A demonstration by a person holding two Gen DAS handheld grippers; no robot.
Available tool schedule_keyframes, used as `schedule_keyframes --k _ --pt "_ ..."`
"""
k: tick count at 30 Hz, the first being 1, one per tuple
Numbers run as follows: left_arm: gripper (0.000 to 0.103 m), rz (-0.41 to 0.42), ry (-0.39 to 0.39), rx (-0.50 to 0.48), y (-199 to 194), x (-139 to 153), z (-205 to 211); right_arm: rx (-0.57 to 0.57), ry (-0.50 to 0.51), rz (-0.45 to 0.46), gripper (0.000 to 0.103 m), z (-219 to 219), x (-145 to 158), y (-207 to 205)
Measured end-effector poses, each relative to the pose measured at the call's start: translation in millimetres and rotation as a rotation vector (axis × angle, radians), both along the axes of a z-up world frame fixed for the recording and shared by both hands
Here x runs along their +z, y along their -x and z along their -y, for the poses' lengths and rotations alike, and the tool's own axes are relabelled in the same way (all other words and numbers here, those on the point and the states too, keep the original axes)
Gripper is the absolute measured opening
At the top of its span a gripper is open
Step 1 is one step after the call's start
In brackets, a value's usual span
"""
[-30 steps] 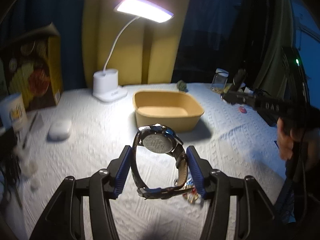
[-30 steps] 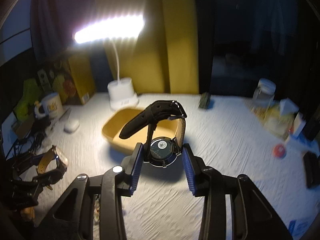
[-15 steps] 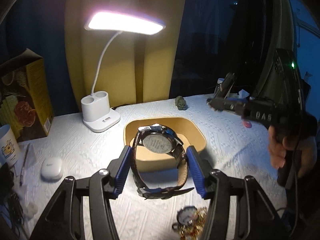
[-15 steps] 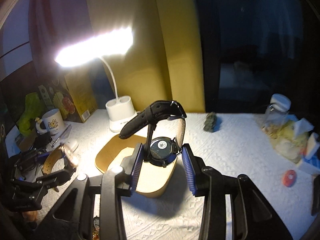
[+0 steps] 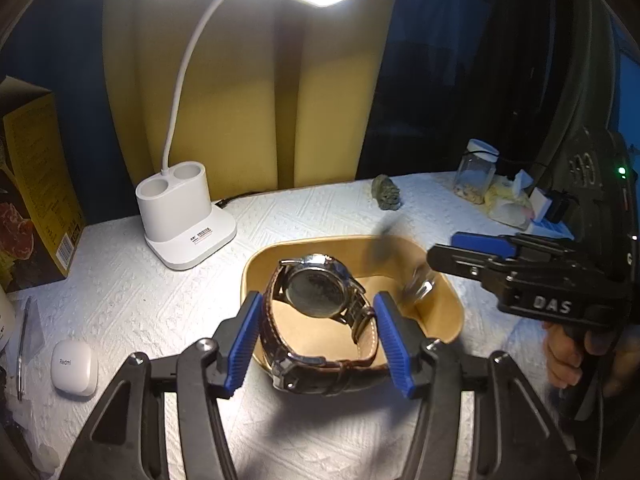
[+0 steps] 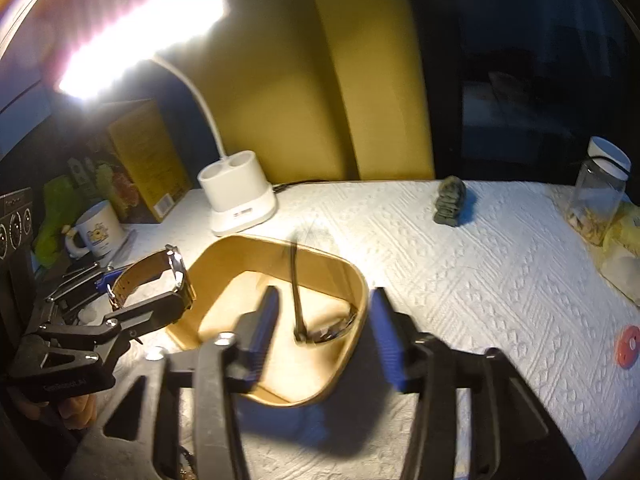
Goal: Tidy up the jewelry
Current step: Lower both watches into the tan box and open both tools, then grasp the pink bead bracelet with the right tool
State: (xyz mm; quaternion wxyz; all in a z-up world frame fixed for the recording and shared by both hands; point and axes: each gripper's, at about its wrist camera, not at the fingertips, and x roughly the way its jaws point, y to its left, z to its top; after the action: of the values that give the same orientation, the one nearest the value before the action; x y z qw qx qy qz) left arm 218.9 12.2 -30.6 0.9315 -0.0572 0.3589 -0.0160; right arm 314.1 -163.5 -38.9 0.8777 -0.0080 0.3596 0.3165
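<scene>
Over tray (image 5: pixel 448 322), left claw (image 5: pixel 318 338) gripping watch (image 5: pixel 320 312)

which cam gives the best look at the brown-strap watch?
Left wrist. The brown-strap watch sits sharp and centred between the left gripper fingers, caseback and strap stitching readable, above the tan tray. The right wrist view shows it only small at the left edge, side-on, partly hidden by the left gripper's finger.

Two wrist fisheyes, close above the table, facing the lamp (image 5: pixel 186 224), sharing the tan tray (image 6: pixel 344 276)
</scene>
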Motion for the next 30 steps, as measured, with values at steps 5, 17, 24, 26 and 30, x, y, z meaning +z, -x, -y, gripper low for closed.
schedule_keyframes --k 5,17,24,26,30 --pt "0.065 -0.008 0.073 0.015 0.7 -2.3 -10.9 -0.014 -0.006 -0.001 0.052 4.3 0.8 3.3" --pt "0.068 0.043 0.047 0.069 42.9 10.2 -26.5 0.007 0.017 0.011 0.052 0.2 4.5 40.7" --pt "0.068 0.067 0.049 0.075 74.5 12.6 -27.6 0.02 0.035 0.016 0.052 -2.2 5.1 71.5" --pt "0.068 0.067 0.053 0.08 82.7 10.5 -28.5 0.024 0.04 0.013 0.052 -3.3 3.7 79.7" --pt "0.068 0.064 0.066 0.091 98.6 5.0 -31.1 0.036 0.055 0.0 0.052 -7.6 -3.3 96.5"
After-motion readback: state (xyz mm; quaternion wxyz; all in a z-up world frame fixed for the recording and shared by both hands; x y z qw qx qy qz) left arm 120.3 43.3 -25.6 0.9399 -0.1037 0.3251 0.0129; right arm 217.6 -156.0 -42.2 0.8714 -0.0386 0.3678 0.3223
